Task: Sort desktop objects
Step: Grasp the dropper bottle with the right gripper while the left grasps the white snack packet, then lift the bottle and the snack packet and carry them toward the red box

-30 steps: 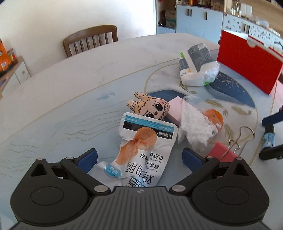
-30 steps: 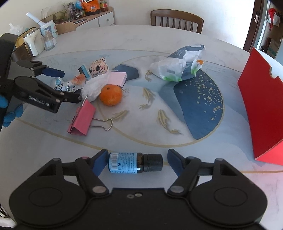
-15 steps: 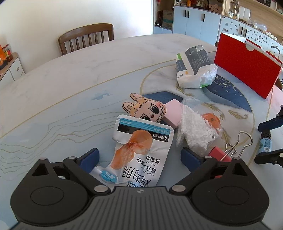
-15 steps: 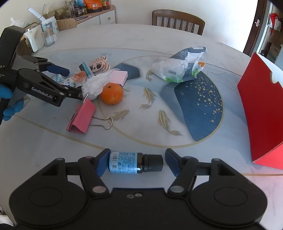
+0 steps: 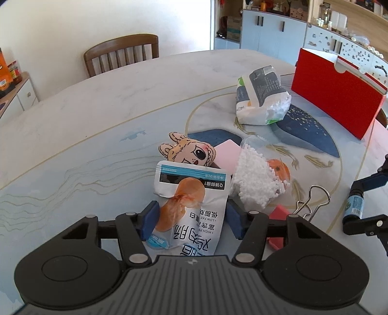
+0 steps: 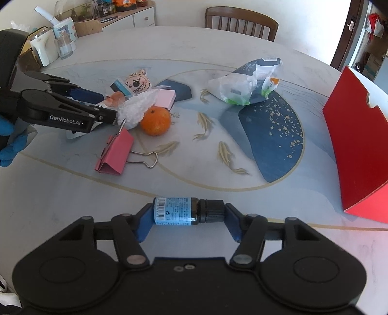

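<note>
My left gripper [image 5: 192, 219] is shut on a white snack pouch [image 5: 191, 206] with an orange picture, its front end tilted up. Behind it lie a small plush toy [image 5: 188, 151], a pink block [image 5: 226, 155], a bag of white beads [image 5: 253, 184] and an orange [image 5: 278, 167]. My right gripper [image 6: 186, 219] is shut on a small dark bottle [image 6: 186, 210] with a blue label, held sideways at both ends. The bottle also shows in the left wrist view [image 5: 354, 207]. The left gripper shows in the right wrist view [image 6: 104, 107].
A pink binder clip [image 6: 116, 155] lies on the table in front of the orange [image 6: 155, 121]. A crumpled white and blue bag [image 6: 245, 82] lies further back. A red open box [image 6: 359, 145] stands at the right. A chair [image 6: 241, 23] stands beyond the table.
My left gripper has closed in on the snack pouch and lifted its front end. My right gripper has closed onto the bottle's two ends.
</note>
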{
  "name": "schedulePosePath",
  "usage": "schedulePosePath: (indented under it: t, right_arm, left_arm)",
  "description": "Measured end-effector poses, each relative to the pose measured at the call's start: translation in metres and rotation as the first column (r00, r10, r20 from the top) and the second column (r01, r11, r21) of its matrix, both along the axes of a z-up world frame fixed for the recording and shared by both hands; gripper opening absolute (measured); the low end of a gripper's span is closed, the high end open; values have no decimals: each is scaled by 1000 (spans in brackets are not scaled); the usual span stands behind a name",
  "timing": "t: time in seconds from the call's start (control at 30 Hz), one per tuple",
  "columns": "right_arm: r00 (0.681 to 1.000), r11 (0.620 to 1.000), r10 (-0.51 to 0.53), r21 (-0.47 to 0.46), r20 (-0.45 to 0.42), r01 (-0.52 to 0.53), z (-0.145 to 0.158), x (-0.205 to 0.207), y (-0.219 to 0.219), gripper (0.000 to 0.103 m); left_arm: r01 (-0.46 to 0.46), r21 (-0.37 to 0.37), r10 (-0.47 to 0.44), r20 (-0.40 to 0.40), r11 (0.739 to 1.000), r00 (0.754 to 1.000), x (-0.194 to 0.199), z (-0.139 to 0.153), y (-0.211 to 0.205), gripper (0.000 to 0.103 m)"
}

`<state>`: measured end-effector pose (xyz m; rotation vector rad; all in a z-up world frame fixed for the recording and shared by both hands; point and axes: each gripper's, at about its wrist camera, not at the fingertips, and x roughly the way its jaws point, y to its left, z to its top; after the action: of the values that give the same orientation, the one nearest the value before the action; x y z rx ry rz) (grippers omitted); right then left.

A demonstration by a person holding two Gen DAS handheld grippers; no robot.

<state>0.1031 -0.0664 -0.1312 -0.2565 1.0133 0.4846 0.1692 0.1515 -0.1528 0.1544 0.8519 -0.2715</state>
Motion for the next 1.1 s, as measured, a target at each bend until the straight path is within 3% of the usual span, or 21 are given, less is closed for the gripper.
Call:
schedulePosePath:
  t: [0.27,0.33,0.37,0.63,0.7,0.77,0.8,0.97,1.1]
  right_arm:
    - [1000,1000,5,-16,-20,-5,1,-3,-4,61]
    - [1000,1000,3,-16,-21,-4,2,-5,-6,61]
    - [1000,1000,5,-12,-23,-5,3,-6,-8,61]
    - [999,1000,15,0,-37,-15,6,-11,-19,61]
    - [999,1000,16,1,-36,-16,6,-11,-19,61]
    - [999,1000,13,6,-45,-13,6,-11,-20,61]
    - [999,1000,14,10,-48,-13,6,-12,-20,61]
    - [999,1000,15,13,-49,-14,5,-15,-22,61]
    - [999,1000,9,10,-49,-8,4,-16,-24,61]
  left_arm:
    - [-74,-35,73,-28,997,997,-14,3,4,57]
    - [-76,-46,76,-9,996,997,-23,8,4,41]
    - [-75,-39,75,0,996,997,-26,11,3,39]
    - [-93,-3,93,7,996,996,-42,16,-3,39]
    - [-102,9,102,10,995,995,-44,15,-4,43]
    - [-120,19,120,4,993,993,-43,11,-4,70]
    - [-128,18,128,8,992,992,-44,10,-3,73]
    - [-123,37,124,-4,992,992,-36,1,-3,77]
    - [-124,-1,124,-16,992,992,-24,-2,1,80]
